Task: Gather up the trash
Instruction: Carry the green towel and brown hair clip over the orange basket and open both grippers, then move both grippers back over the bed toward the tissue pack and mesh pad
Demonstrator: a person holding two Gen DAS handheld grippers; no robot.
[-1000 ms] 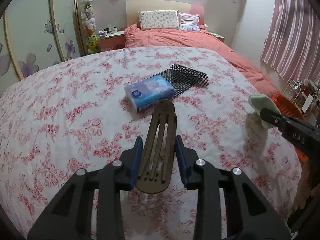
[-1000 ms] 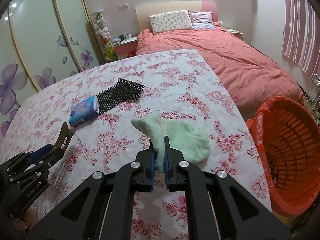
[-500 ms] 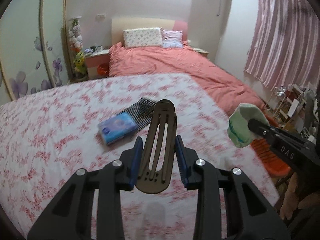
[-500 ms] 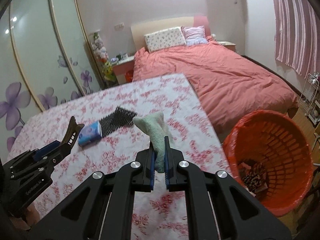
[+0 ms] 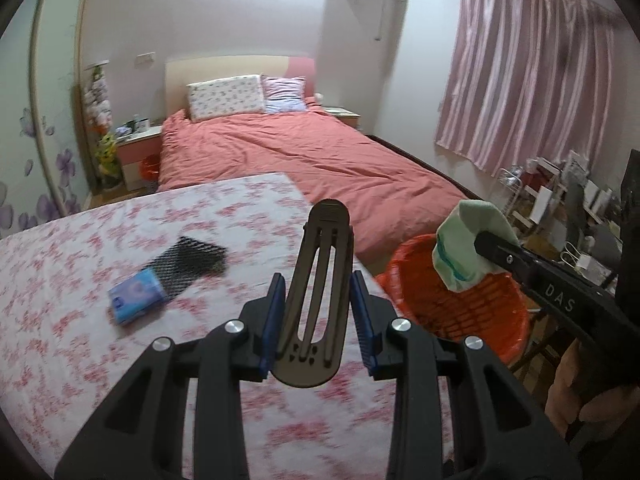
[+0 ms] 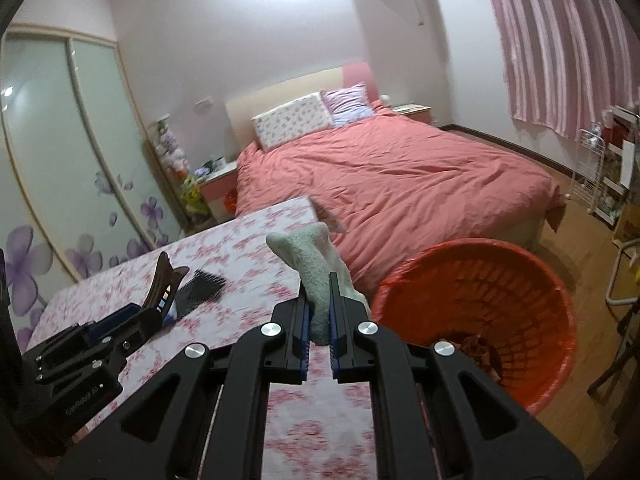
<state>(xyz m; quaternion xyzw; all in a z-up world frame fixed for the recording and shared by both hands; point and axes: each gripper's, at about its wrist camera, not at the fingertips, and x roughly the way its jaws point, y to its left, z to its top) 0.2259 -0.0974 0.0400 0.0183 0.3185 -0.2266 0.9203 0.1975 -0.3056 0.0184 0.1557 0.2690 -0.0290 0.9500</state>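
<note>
Pale green fuzzy sock (image 6: 316, 268), clamped in right tongs (image 6: 319, 312), now lifted off floral-clothed table (image 5: 80, 360), hangs beside round orange plastic basket (image 6: 520, 280). Brown slotted hair clip (image 5: 316, 300) likewise raised, pinched in left tongs (image 5: 318, 316). Drop into basket likely next.

My view: bed (image 5: 304, 152) beyond the floral tabletop (image 5: 80, 320); pink curtain (image 5: 528, 80) right of bed; wardrobe (image 6: 72, 152) and nightstand (image 6: 216, 184) left.
</note>
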